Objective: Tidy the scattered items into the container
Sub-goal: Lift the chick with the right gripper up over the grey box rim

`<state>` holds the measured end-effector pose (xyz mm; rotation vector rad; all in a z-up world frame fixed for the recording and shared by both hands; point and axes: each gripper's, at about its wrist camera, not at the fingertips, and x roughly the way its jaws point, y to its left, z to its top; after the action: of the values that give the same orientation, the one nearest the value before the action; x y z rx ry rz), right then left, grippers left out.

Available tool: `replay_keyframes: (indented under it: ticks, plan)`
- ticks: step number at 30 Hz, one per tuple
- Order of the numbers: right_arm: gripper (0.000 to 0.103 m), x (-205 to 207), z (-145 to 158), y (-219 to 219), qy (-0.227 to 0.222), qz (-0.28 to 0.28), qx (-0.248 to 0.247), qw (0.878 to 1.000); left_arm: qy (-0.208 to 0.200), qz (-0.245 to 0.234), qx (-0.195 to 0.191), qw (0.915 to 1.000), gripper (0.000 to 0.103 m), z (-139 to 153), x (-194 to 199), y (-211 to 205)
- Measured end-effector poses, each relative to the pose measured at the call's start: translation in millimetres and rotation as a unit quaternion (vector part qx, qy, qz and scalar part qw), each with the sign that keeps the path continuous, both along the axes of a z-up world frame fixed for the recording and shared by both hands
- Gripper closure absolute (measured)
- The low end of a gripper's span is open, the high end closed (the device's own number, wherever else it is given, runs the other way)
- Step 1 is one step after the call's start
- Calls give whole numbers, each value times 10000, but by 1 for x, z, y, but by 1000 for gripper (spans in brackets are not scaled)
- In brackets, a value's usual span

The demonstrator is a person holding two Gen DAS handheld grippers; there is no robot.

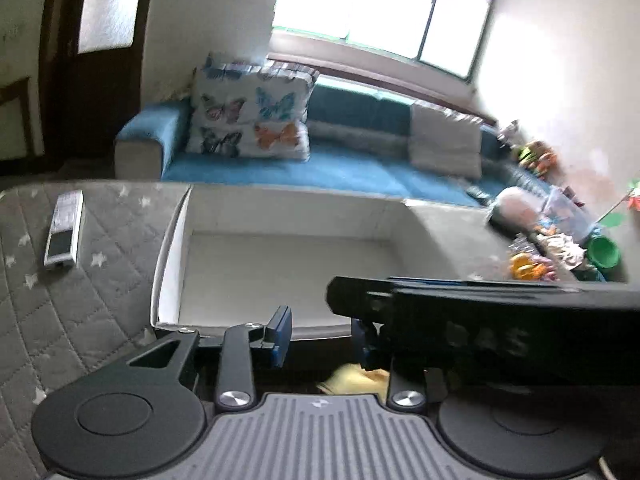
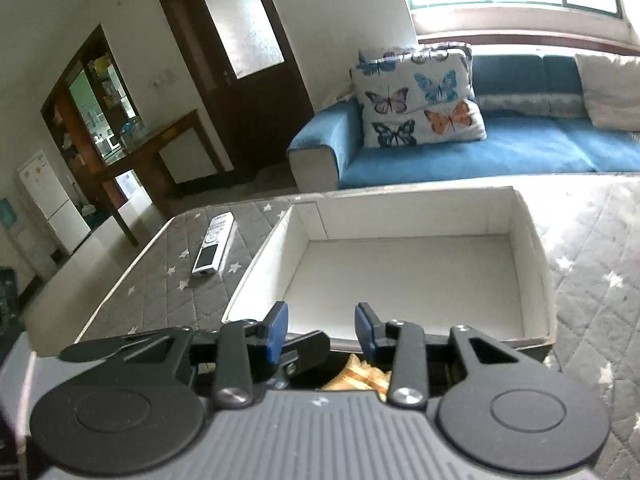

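Observation:
A white open box (image 1: 172, 240) (image 2: 260, 264) stands on a grey quilted star-pattern cover, its inside bare. A silver remote (image 1: 64, 230) (image 2: 212, 246) lies on the cover left of the box. My left gripper (image 1: 320, 334) hovers at the box's near rim; its blue pads stand apart with only the box floor showing between them. My right gripper (image 2: 322, 330) is close beside it, pads likewise apart, and its black body (image 1: 480, 320) crosses the left wrist view. A yellow crinkled item (image 1: 356, 378) (image 2: 362, 376) shows low down behind the fingertips, mostly hidden.
A blue sofa (image 2: 480, 156) with a butterfly cushion (image 2: 420, 100) runs behind the box. Toys and a green bowl (image 1: 602, 254) clutter the far right. The cover's left edge (image 2: 132, 256) drops to the floor, with a dark wooden door (image 2: 248, 76) and a side table beyond.

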<state>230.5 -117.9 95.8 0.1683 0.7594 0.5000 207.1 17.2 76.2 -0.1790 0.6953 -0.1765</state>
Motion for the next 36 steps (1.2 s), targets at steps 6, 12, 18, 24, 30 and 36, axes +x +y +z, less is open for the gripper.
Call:
replay_keyframes:
  ticks: [6, 12, 18, 24, 30, 36]
  plan:
    - [65, -8, -4, -15, 15, 1, 113, 9999, -49, -84, -201, 9998, 69, -6, -13, 10]
    - [65, -22, -14, -26, 149, -122, -18, 9998, -20, -234, -136, 9996, 67, -12, -37, 8]
    - [64, -30, -34, -38, 407, -289, -230, 9985, 247, -399, -9, 9989, 67, -31, -47, -4]
    - [54, -30, -53, -46, 682, -393, -317, 9964, 415, -427, -64, 9982, 67, -44, -49, -9]
    - [45, -26, -68, -50, 882, -500, -254, 9945, 493, -459, -195, 9975, 66, -47, -45, -7]
    - [40, -20, -79, -51, 1001, -532, -226, 9933, 531, -536, -145, 9970, 66, -51, -41, -9]
